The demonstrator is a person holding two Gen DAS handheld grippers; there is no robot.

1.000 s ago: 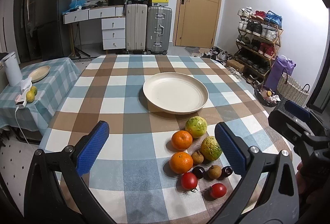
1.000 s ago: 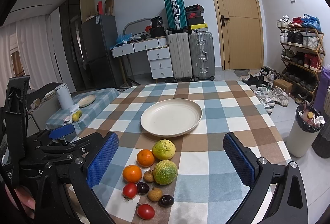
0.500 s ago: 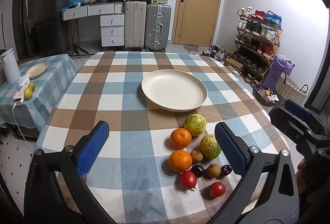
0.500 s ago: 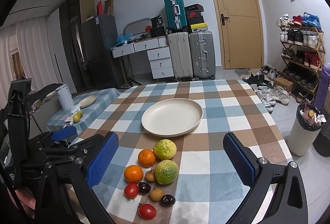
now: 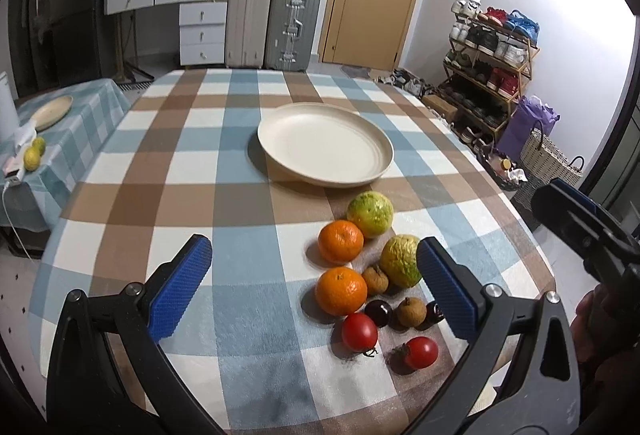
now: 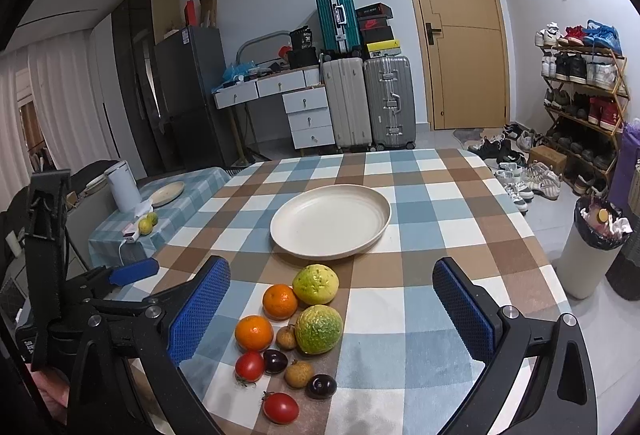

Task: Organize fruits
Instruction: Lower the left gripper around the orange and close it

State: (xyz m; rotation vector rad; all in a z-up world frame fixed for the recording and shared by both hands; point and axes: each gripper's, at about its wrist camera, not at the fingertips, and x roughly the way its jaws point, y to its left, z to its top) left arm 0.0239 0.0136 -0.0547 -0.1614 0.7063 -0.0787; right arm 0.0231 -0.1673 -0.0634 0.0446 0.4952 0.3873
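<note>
Cream plate [image 5: 325, 145] bare on checked tablecloth [image 5: 168, 171]; fruit cluster [image 5: 374, 267] just before it. Left gripper [image 5: 314, 285] and right gripper [image 6: 331, 309] both spread wide, holding nothing.

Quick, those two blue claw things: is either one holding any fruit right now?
Left gripper: open, holding nothing.
Right gripper: open, holding nothing.
</note>
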